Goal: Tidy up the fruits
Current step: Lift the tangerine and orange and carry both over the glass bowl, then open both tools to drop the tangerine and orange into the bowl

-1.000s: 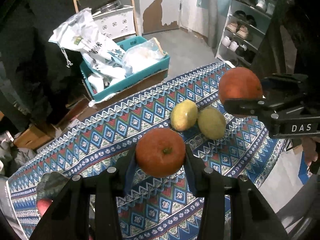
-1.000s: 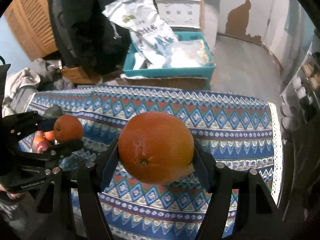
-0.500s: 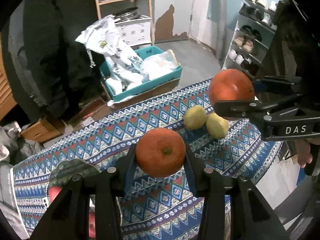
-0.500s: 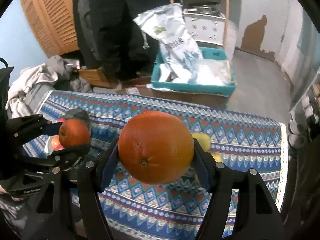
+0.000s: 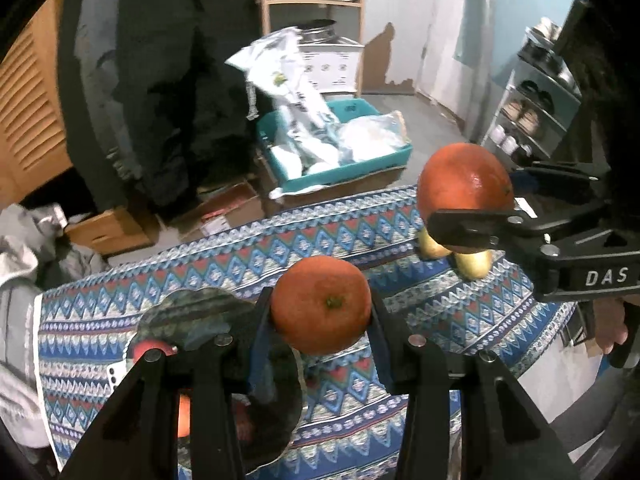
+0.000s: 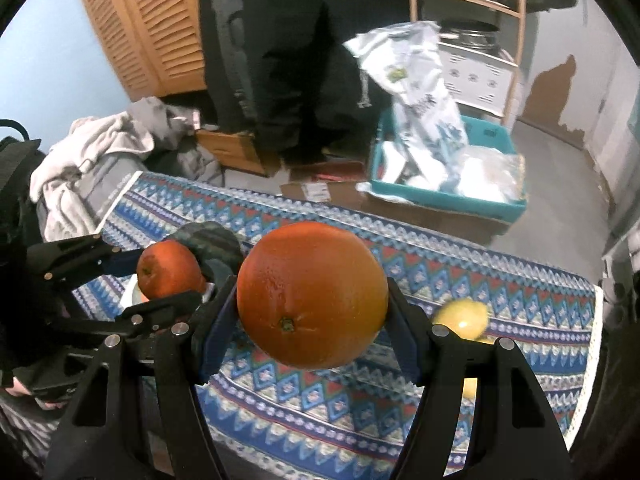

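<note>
My left gripper (image 5: 320, 312) is shut on a small orange (image 5: 321, 304), held above the patterned tablecloth (image 5: 360, 236). My right gripper (image 6: 312, 300) is shut on a larger orange (image 6: 312, 294); the same orange (image 5: 464, 178) and gripper show at the right of the left wrist view. The left gripper and its small orange (image 6: 170, 270) appear at the left of the right wrist view. Two yellow-green fruits (image 5: 474, 262) lie on the cloth, half hidden behind the right gripper. A dark plate (image 5: 192, 312) with reddish fruit (image 5: 150, 350) sits below the left gripper.
Beyond the table a teal crate (image 5: 352, 168) holds plastic bags. A person in dark clothes (image 6: 288, 60) stands by it. Cardboard boxes (image 5: 116, 228), a pile of grey clothing (image 6: 100, 152), a wooden shelf (image 5: 316, 0) and a shoe rack (image 5: 536, 120) surround the table.
Both grippers have lifted and swung left with their oranges. The dark plate has come into view under the left gripper, and the yellow-green fruits now lie far right, partly behind the right gripper.
</note>
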`<state>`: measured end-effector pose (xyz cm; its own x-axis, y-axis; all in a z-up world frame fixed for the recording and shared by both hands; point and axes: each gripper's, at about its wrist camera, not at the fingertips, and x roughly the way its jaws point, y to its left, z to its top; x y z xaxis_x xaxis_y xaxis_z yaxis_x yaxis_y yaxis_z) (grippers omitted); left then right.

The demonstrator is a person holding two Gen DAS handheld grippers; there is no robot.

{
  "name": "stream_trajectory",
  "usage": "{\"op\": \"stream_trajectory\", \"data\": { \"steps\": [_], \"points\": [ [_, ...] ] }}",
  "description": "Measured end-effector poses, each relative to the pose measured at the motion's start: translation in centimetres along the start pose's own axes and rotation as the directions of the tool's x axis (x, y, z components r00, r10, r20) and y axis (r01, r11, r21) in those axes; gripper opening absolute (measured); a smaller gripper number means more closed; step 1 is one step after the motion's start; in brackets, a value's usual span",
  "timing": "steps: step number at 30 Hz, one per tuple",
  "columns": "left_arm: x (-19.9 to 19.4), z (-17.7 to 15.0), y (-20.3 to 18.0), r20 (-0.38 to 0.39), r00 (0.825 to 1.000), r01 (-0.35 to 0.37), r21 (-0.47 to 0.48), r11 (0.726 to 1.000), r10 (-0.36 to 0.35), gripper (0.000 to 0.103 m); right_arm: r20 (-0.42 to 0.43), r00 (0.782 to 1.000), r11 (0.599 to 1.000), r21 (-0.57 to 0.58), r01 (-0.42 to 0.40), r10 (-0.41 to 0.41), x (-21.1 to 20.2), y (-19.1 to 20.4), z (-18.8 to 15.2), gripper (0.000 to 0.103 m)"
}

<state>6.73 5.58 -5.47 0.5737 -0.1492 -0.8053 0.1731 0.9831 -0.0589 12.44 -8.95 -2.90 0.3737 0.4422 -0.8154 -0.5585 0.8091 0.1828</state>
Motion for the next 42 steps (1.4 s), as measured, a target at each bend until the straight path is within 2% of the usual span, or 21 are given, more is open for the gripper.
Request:
{"op": "stream_trajectory", "data": {
  "steps": [8,19,26,37,42],
  "points": [
    [-0.3,-1.7,5.7,-0.014,0.998,-0.055,-0.101,0.993,0.054,0.044,-0.045,0.998,0.999,-0.026,-0.045,0.043,2.9,3.3,1.2,0.069],
    [1.4,-3.8,10.9,-0.066,0.993,-0.105,-0.191,0.976,0.094,0.045,-0.137,0.985,0.993,-0.046,-0.107,0.100,8.4,7.2,1.5,0.069],
    [4.3,-5.8,13.6,-0.140,0.988,-0.097,-0.254,0.962,0.063,0.045,-0.197,0.973,0.989,-0.068,-0.133,0.117,11.8,9.0,0.9,0.069],
    [7.4,-8.0,14.8,-0.251,0.966,-0.131,-0.266,0.955,0.063,0.045,-0.285,0.946,0.984,-0.047,-0.174,0.154,15.7,10.6,-0.5,0.069],
    [7.7,-8.4,14.8,-0.270,0.960,-0.140,-0.250,0.958,0.070,0.045,-0.322,0.933,0.983,-0.033,-0.179,0.159,17.1,10.8,-1.1,0.069]
  ]
}}
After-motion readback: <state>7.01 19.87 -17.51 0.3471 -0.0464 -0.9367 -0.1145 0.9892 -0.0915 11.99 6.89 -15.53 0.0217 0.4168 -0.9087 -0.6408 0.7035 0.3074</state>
